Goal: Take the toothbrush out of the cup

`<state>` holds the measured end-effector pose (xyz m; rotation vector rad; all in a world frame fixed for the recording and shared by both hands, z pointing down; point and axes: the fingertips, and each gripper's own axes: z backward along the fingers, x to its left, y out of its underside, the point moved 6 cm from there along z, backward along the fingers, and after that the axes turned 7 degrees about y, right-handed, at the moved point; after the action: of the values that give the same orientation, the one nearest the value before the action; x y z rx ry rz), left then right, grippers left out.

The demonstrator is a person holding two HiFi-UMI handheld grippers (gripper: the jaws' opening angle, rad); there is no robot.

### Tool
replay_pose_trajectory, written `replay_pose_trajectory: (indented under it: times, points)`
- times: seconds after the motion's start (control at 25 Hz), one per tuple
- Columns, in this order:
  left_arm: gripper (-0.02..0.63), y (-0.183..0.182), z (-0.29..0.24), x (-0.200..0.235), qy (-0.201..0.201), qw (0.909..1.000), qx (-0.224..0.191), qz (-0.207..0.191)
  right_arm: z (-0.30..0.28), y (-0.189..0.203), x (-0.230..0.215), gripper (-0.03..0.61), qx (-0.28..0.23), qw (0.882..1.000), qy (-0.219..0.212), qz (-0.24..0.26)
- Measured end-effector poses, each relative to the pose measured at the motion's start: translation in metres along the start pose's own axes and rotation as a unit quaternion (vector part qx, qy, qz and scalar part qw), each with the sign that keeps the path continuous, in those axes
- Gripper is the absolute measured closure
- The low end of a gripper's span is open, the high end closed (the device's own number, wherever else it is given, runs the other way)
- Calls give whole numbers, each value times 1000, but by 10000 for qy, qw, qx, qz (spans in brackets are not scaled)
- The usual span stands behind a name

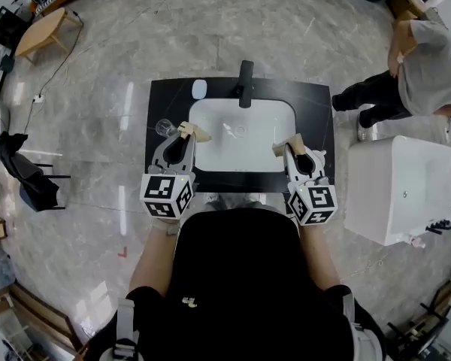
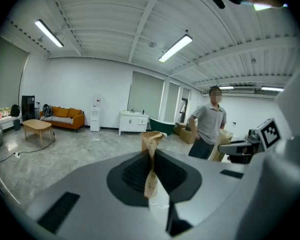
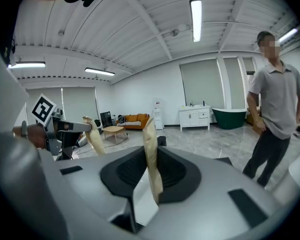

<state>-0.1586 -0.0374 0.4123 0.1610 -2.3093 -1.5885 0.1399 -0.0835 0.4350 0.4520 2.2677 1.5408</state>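
Clear glass cup (image 1: 164, 128), far left on black counter (image 1: 316, 104), just beyond left gripper (image 1: 191, 131) — toothbrush not discernible inside. Jaws of left and right gripper (image 1: 286, 146) together, empty. Likely step: approach — next needs jaws parted.

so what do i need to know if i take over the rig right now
Left gripper: jaws together, empty, just right of the cup.
Right gripper: jaws together, empty, at the sink's right edge.
Cup: clear glass on the black counter, left of the sink. Too small to tell whether the toothbrush is in it.
A small white thing lies in the sink; it may be the toothbrush, but I can't tell.
Done: nothing is held.
Left: check the cup, then lift the toothbrush out if it is there.
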Motion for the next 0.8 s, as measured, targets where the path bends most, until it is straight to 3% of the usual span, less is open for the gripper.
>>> replay_pose_trajectory:
  times: [0.8]
  points:
    - [572,45,-57,-54,1242,9920,211,17,21,6,-20,503,-30,9996,274,-25]
